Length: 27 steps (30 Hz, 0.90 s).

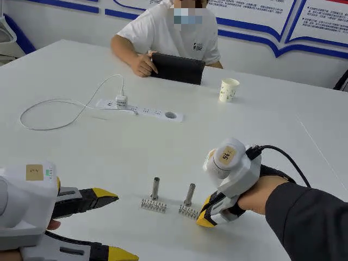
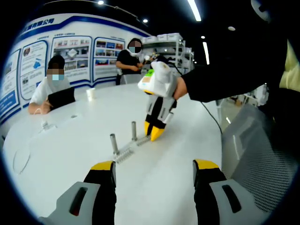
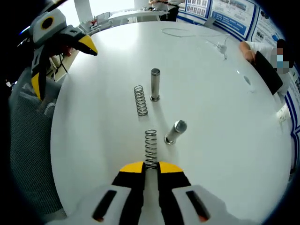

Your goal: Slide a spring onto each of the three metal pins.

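Note:
Two short metal pins (image 1: pixel 155 187) (image 1: pixel 190 193) stand upright on the white table (image 1: pixel 109 147). A spring (image 1: pixel 153 205) lies flat in front of the left pin. A second spring (image 1: pixel 188 212) lies before the right pin, and my right gripper (image 1: pixel 204 217) is shut on its near end. In the right gripper view the held spring (image 3: pixel 150 147) runs straight out from the closed tips of the right gripper (image 3: pixel 146 166), beside the nearer pin (image 3: pixel 174 132). My left gripper (image 1: pixel 120 225) hovers open at the lower left, with nothing between the jaws of the left gripper (image 2: pixel 154 165).
A white power strip (image 1: pixel 147 111) with a looped cable (image 1: pixel 49 109) lies mid-table. A paper cup (image 1: pixel 228 89) stands farther back. A seated person rests a hand by a black tablet (image 1: pixel 178 68) at the far edge.

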Each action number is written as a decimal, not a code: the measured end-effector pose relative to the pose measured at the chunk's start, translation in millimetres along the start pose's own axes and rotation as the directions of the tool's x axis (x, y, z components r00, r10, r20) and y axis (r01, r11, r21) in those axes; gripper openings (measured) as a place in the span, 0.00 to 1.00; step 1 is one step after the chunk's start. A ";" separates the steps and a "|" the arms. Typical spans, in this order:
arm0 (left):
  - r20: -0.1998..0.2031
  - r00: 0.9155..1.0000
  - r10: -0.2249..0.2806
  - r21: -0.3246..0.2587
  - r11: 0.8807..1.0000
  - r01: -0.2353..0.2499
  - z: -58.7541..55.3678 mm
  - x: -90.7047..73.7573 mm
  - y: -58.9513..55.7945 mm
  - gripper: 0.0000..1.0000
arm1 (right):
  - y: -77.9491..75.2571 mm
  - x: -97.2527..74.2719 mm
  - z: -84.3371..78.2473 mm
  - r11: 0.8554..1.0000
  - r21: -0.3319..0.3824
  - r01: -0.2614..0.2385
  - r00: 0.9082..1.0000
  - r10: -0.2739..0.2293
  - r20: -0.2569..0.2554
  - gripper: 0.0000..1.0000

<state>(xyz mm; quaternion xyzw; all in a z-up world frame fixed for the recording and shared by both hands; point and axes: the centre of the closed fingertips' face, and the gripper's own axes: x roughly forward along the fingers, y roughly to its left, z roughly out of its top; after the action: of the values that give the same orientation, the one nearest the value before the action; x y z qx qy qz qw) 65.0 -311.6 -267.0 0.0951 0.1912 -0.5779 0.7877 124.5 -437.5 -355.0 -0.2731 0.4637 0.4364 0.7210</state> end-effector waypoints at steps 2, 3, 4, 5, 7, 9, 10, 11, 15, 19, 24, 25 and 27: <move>-0.003 1.000 -0.005 0.003 1.000 0.005 -0.2 1.1 -1.2 0.68 | 1.8 -0.5 -0.7 1.000 -0.008 0.000 1.000 0.000 -0.004 0.11; -0.004 1.000 -0.009 0.004 1.000 0.009 -0.3 2.2 -1.9 0.67 | 3.1 -1.3 -1.1 1.000 -0.012 -0.001 1.000 0.001 -0.006 0.11; -0.006 1.000 -0.012 0.005 1.000 0.012 -0.5 3.2 -2.3 0.67 | 4.2 -2.0 -1.2 1.000 -0.014 -0.002 1.000 0.002 -0.007 0.11; -0.009 1.000 -0.014 0.007 1.000 0.014 -0.8 4.3 -2.6 0.67 | 5.5 -3.0 -1.1 1.000 -0.017 -0.003 1.000 0.003 -0.007 0.11; -0.012 1.000 -0.024 0.011 1.000 0.024 -0.6 7.5 -3.6 0.66 | 8.8 -4.8 -0.7 1.000 -0.026 -0.007 1.000 0.007 -0.009 0.11; -0.016 0.999 -0.033 0.018 0.999 0.033 0.0 10.7 -4.4 0.65 | 12.8 -7.0 -0.3 0.999 -0.039 -0.012 1.000 0.011 -0.011 0.11; -0.018 0.999 -0.037 0.020 0.999 0.037 0.1 12.0 -4.5 0.65 | 14.2 -7.9 -0.3 0.999 -0.044 -0.014 1.000 0.014 -0.013 0.11; -0.020 0.999 -0.042 0.023 0.999 0.043 0.3 14.0 -4.6 0.64 | 16.8 -9.7 -0.1 0.999 -0.049 -0.019 1.000 0.018 -0.013 0.11; -0.029 0.998 -0.058 0.032 0.998 0.058 0.1 20.5 -3.7 0.61 | 25.1 -15.8 3.2 0.997 -0.066 -0.034 0.999 0.034 -0.007 0.11; -0.033 0.997 -0.071 0.028 0.997 0.072 -0.1 27.0 -1.2 0.60 | 35.9 -21.7 7.5 0.994 -0.090 -0.057 0.998 0.057 -0.003 0.11; -0.043 0.995 -0.089 0.044 0.995 0.090 -0.9 32.7 -1.3 0.56 | 47.6 -28.2 13.8 0.989 -0.128 -0.074 0.997 0.074 -0.002 0.11; -0.045 0.995 -0.091 0.048 0.994 0.094 -1.1 33.5 -1.3 0.56 | 49.8 -29.2 14.8 0.988 -0.136 -0.079 0.997 0.079 -0.003 0.11; -0.045 0.994 -0.102 0.059 0.993 0.105 -0.1 35.5 -3.4 0.54 | 54.7 -31.7 17.9 0.984 -0.159 -0.084 0.996 0.084 -0.005 0.11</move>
<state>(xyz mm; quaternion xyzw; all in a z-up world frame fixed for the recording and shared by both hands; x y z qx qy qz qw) 71.0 -343.7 -281.5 0.1211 0.1945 -0.6214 0.7492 77.9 -409.5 -318.1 -0.3095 0.4380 0.5022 0.6783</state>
